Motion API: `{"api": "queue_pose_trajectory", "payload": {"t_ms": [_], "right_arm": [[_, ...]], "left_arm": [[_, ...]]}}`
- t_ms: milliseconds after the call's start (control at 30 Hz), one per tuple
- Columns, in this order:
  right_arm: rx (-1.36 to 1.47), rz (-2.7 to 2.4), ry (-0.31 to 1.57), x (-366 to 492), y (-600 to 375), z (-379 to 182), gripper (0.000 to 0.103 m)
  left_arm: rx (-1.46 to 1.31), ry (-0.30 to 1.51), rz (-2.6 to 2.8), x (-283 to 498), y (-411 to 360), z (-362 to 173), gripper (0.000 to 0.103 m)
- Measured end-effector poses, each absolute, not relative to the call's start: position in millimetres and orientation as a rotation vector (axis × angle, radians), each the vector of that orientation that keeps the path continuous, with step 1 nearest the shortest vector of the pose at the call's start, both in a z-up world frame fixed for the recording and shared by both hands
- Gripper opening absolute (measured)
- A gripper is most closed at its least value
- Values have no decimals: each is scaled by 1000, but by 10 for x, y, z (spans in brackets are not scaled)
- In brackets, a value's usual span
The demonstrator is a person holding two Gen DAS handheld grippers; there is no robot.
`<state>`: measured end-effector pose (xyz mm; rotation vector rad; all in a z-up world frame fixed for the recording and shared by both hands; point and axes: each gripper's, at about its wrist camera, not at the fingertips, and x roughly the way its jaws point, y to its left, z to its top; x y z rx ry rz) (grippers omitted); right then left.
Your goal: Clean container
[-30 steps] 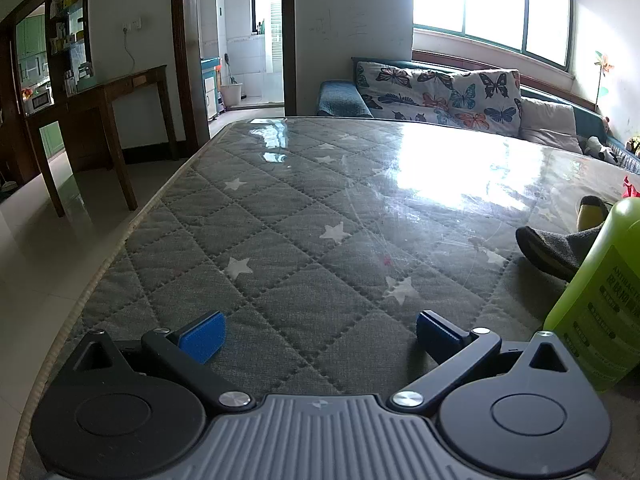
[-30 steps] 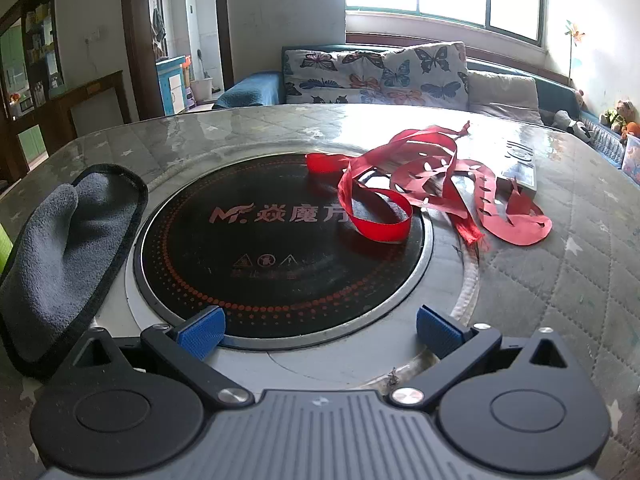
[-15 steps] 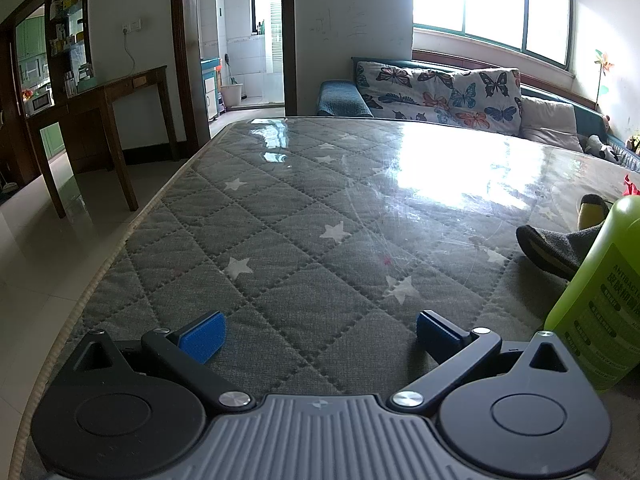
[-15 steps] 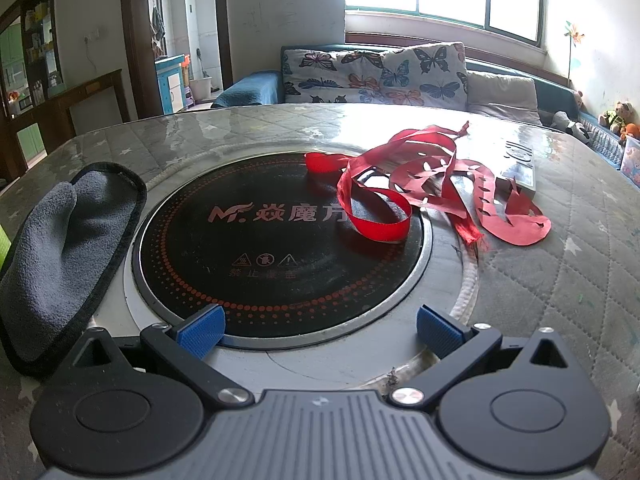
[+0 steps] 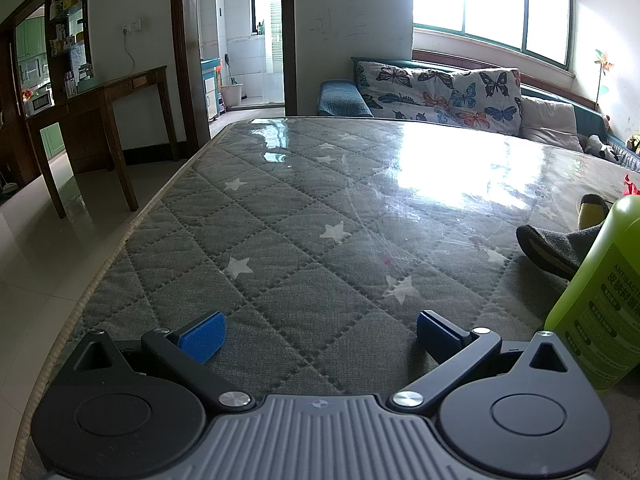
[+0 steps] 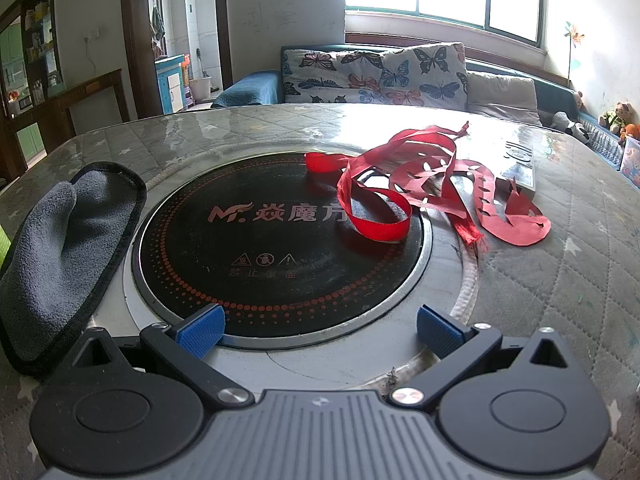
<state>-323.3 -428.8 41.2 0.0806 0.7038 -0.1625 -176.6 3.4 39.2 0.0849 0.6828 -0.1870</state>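
Observation:
A round black induction cooktop (image 6: pixel 256 248) with red dots and printed lettering is set into the table in the right wrist view. Red ribbon and cut red paper strips (image 6: pixel 424 188) lie across its far right side. A grey cloth with black trim (image 6: pixel 60 256) rests left of the cooktop. My right gripper (image 6: pixel 320 330) stands open at the cooktop's near rim, holding nothing. In the left wrist view my left gripper (image 5: pixel 320 336) is open over the quilted table cover (image 5: pixel 300 216). A green bottle (image 5: pixel 600 304) stands just right of it, with the grey cloth (image 5: pixel 556 244) behind.
A flat remote-like object (image 6: pixel 520 164) lies beyond the red strips. The table's left edge (image 5: pixel 132 232) drops to a tiled floor. A wooden side table (image 5: pixel 100 120) stands left, and a sofa with butterfly cushions (image 5: pixel 440 92) lines the back wall.
The right wrist view has drifted slightly, so the cooktop and cloth sit a little further left. The left gripper and its surroundings are unchanged.

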Motion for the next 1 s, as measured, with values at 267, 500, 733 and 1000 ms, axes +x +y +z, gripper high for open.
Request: {"api": "queue_pose_trajectory", "payload": {"t_ms": [267,500,733,1000], "right_arm": [[80,-163,704,-3235,-4283,412,103],[80,-162,704,-3239,-4275,411,103],[80,-162,704,-3233,-4277,410,103],[80,-161,704,-3224,-4278,407,103]], "left_arm": [[85,683,-187,-1767,34,393,103],[85,683,-187,-1768,33,394,103],[85,683,-187,-1768,32,393,103],[85,683,-187,-1767,31,393,103]]}}
